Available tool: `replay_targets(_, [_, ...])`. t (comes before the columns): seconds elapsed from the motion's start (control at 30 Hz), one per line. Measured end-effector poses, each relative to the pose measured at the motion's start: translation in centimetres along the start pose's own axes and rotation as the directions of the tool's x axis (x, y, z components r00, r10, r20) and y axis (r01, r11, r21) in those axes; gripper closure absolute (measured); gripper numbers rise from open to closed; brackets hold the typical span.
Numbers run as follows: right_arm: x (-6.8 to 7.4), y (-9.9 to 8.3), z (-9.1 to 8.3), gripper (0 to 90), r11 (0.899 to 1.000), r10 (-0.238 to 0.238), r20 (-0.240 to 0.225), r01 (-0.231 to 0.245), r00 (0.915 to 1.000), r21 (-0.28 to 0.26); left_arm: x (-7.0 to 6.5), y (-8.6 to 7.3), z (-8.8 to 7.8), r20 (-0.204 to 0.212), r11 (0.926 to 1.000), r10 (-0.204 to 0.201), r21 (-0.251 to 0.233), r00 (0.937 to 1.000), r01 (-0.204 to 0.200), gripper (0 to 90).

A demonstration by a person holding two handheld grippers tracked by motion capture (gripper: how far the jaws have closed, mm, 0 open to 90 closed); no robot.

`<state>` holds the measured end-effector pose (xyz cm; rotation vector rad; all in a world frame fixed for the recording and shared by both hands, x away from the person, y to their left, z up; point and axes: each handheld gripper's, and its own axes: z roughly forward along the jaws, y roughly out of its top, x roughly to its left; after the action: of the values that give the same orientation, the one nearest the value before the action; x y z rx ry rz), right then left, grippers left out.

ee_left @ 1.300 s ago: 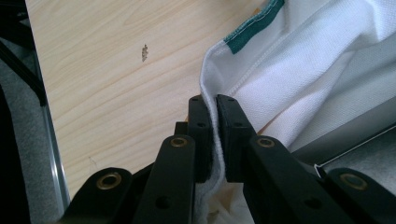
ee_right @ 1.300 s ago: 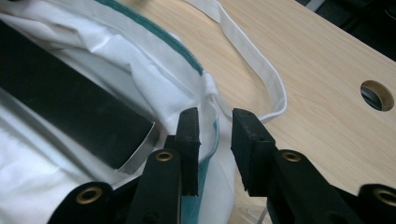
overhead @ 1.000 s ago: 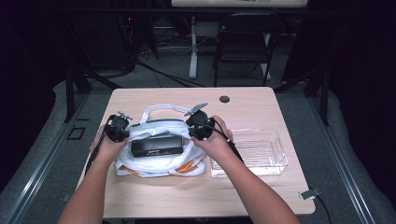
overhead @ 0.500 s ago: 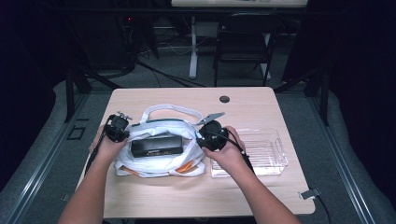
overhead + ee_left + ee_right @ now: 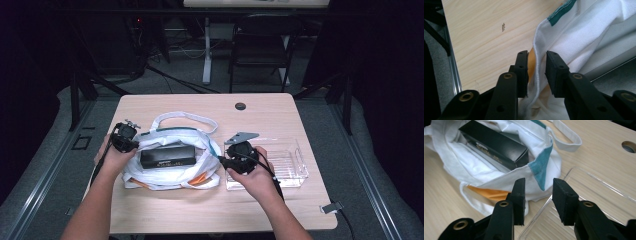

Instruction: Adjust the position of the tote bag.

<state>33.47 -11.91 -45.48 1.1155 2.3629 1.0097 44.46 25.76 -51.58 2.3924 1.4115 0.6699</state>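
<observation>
Lying at the middle of the bench [image 5: 200,210], the white cloth bag [image 5: 172,162] held a black box [image 5: 167,156] in its open mouth; gold lettering ran along the box's side in the right gripper view, too small to read. A clear plastic tray [image 5: 287,162] sat just right of the bag. At the bag's left edge the left gripper [image 5: 131,145] had its fingers a little apart, the bag's hem between them but no longer pinched; they had just been opening. The right gripper [image 5: 222,159], which a second earlier was at the bag's right rim, had shifted right to the tray's near corner, its fingers part open with nothing between them, having just been opening too.
</observation>
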Motion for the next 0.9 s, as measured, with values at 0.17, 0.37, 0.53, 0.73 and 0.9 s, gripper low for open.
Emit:
replay_targets(0.17, [-0.2,-0.4,-0.6,64.3,1.000,0.002,-0.011,-0.002,0.9999,-0.014,0.3,-0.2,-0.6,0.014,0.9998,-0.018,-0.011,0.9997,0.019,64.0])
replay_targets(0.37, [-0.8,-0.6,-1.2,61.9,1.000,0.000,0.008,0.000,1.0000,-0.017,0.6,-0.5,-1.5,0.057,0.9994,-0.028,-0.018,0.9980,0.029,59.6])
replay_targets(0.53, [-1.1,-0.8,-1.4,61.2,1.000,-0.001,0.011,0.001,0.9999,-0.017,0.8,-0.6,-2.5,0.101,0.9995,-0.006,-0.030,0.9949,0.009,56.0])
replay_targets(0.73, [-1.5,-1.1,-1.5,57.5,1.000,0.008,0.037,-0.008,0.9993,-0.009,0.4,-0.5,-3.3,0.121,0.9965,0.071,-0.053,0.9901,-0.065,53.8])
replay_targets(0.9, [-1.7,-1.4,-1.5,55.6,1.000,0.003,0.055,-0.002,0.9985,-0.008,-0.1,-0.2,-3.8,0.138,0.9917,0.124,-0.052,0.9826,-0.118,52.4])
